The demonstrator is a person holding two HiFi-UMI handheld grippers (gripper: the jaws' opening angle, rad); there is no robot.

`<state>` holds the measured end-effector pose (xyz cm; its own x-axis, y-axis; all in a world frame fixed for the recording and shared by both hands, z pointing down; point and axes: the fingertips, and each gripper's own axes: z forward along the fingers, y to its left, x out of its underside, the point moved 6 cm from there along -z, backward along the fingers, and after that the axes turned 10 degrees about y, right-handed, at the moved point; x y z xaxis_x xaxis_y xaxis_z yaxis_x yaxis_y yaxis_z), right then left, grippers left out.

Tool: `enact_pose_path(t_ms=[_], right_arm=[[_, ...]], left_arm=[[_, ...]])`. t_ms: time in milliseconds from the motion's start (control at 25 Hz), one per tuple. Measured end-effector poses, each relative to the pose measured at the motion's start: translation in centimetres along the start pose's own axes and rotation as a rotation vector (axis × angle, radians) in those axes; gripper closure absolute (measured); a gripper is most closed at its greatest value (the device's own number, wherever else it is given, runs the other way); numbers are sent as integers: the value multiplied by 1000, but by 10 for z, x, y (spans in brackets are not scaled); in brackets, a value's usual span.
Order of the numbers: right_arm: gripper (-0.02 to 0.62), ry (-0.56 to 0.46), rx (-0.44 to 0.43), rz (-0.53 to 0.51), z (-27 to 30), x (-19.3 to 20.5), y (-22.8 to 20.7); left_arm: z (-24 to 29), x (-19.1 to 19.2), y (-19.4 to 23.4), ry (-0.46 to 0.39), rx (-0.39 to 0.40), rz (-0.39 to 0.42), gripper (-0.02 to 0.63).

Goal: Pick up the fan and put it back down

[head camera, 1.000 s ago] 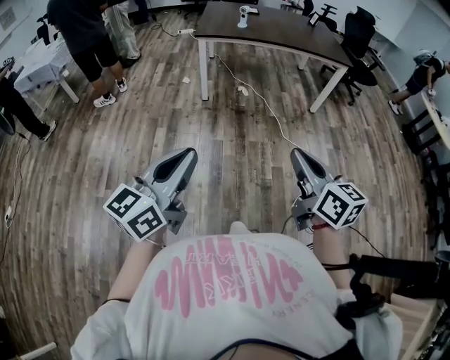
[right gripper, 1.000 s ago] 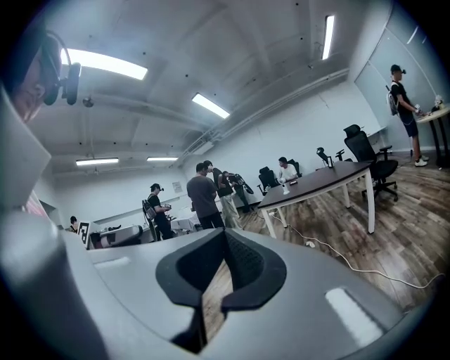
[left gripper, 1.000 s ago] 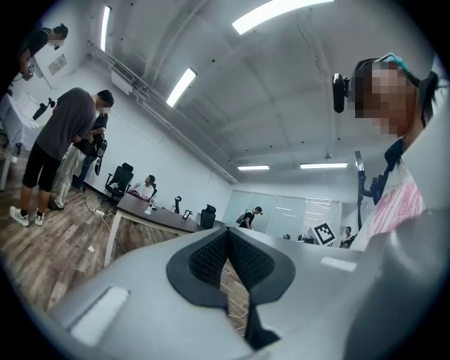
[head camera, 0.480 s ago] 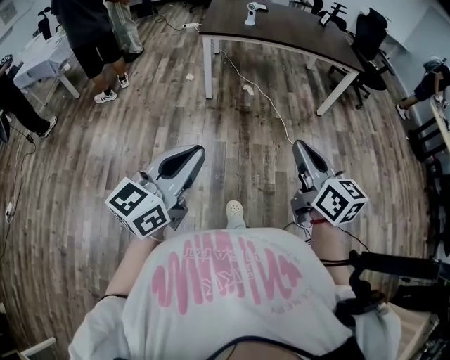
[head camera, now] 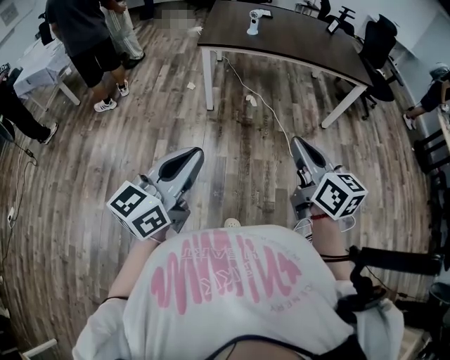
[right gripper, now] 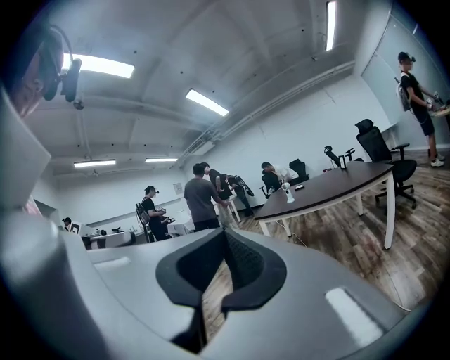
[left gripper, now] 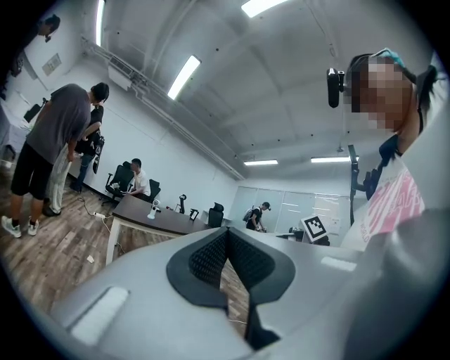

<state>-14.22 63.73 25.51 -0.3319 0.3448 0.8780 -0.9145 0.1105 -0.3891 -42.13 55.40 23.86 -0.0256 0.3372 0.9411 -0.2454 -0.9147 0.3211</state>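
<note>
The fan (head camera: 254,21) is small and white and stands upright on the far side of a dark brown table (head camera: 302,42). It also shows far off in the left gripper view, fan (left gripper: 152,209), and in the right gripper view, fan (right gripper: 287,192). My left gripper (head camera: 197,152) and right gripper (head camera: 295,143) are held level over the wooden floor, well short of the table. Both point toward it. In each gripper view the dark pads meet with nothing between them: left gripper (left gripper: 226,238), right gripper (right gripper: 225,238).
A white cable (head camera: 261,105) runs across the floor from under the table. Black office chairs (head camera: 378,43) stand at the table's right end. People (head camera: 84,42) stand at the upper left beside a white table (head camera: 34,69). Another person (head camera: 430,91) is at the right edge.
The table and fan have come closer in the head view. Both grippers travelled forward with the person and stayed shut.
</note>
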Motion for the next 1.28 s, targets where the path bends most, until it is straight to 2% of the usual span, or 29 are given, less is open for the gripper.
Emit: enact_pose_path(t_ms=[200, 560, 880, 1080, 1280], right_arm=[[589, 8, -11, 4, 29, -25, -41], [589, -4, -42, -6, 60, -60, -94], [589, -7, -25, 8, 66, -62, -121], [589, -10, 4, 59, 64, -57, -136], [589, -3, 5, 83, 71, -53, -144]], left_arm=[[44, -13, 21, 6, -14, 20, 589], [98, -31, 49, -41, -53, 45, 589], [130, -34, 65, -35, -38, 53, 589], [147, -32, 66, 1, -2, 59, 589], [159, -35, 79, -4, -7, 58, 589]])
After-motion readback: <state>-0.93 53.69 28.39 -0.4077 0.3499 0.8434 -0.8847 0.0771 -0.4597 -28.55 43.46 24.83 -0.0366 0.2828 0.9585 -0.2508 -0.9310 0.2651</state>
